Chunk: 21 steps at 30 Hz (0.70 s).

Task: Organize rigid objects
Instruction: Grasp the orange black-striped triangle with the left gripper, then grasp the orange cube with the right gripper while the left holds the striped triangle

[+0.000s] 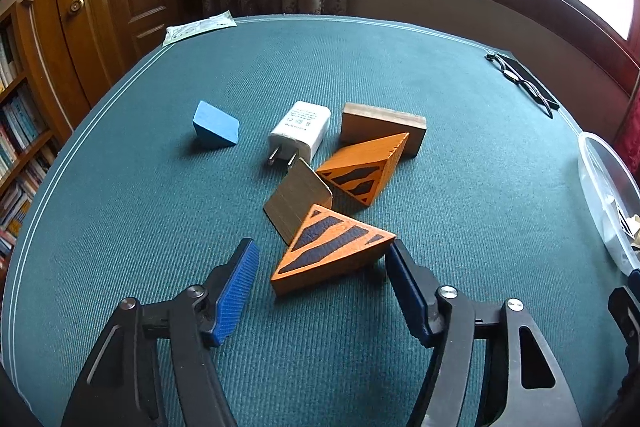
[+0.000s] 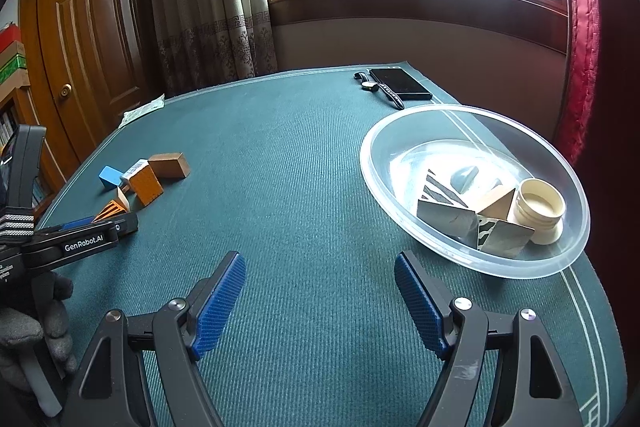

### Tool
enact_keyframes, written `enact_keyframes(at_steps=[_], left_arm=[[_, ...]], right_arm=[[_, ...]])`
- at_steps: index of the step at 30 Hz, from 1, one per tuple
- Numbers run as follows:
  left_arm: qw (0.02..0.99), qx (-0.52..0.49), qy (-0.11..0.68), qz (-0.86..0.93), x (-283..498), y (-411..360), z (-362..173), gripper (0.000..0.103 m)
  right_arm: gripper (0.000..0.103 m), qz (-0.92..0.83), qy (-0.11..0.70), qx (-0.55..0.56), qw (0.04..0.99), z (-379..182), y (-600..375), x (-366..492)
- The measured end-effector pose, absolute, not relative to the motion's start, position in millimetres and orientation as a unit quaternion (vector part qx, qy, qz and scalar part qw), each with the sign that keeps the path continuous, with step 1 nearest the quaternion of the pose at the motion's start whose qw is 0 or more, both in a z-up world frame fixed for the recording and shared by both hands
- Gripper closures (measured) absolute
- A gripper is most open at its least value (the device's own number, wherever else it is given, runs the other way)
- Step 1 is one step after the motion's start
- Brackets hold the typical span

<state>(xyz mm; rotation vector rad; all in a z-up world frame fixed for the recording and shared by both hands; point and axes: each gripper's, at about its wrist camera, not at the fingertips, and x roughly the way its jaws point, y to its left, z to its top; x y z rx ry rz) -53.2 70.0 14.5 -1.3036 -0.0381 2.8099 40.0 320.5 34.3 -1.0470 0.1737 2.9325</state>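
In the left wrist view an orange wedge with black stripes [image 1: 332, 253] lies on the green table between the blue pads of my left gripper [image 1: 320, 247]. The right pad is at the wedge's right corner; the left pad stands apart from it, so the jaws are open around it. Behind it lie a grey flat block [image 1: 298, 199], a second striped orange wedge [image 1: 364, 167], a brown wooden block [image 1: 382, 127], a white charger [image 1: 300, 131] and a blue wedge [image 1: 216, 125]. My right gripper [image 2: 320, 261] hovers open and empty over bare cloth, left of the clear bowl [image 2: 520, 271].
The bowl holds a grey striped wedge [image 2: 440, 191], a cream cup [image 2: 540, 205] and several other blocks. A phone [image 2: 400, 83] and watch [image 2: 370, 86] lie at the far right corner, a paper packet [image 1: 200, 27] at the far left. A gloved hand [image 2: 36, 327] holds the left gripper [image 2: 120, 221].
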Motion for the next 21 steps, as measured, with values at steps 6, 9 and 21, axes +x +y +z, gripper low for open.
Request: enact_keyframes(at_steps=[6, 9, 21], left_arm=[[0.030, -0.415, -0.027, 0.909, -46, 63, 18, 0.054], [0.034, -0.411, -0.027, 0.910, -41, 58, 20, 0.054], [0.016, -0.397, -0.013, 0.917, -18, 16, 26, 0.054]], right_arm=[[0.023, 0.940, 0.056, -0.336, 0.011, 34, 320, 40], [0.023, 0.940, 0.055, -0.336, 0.012, 34, 320, 40], [0.023, 0.932, 0.089, -0.352, -0.021, 42, 316, 38]])
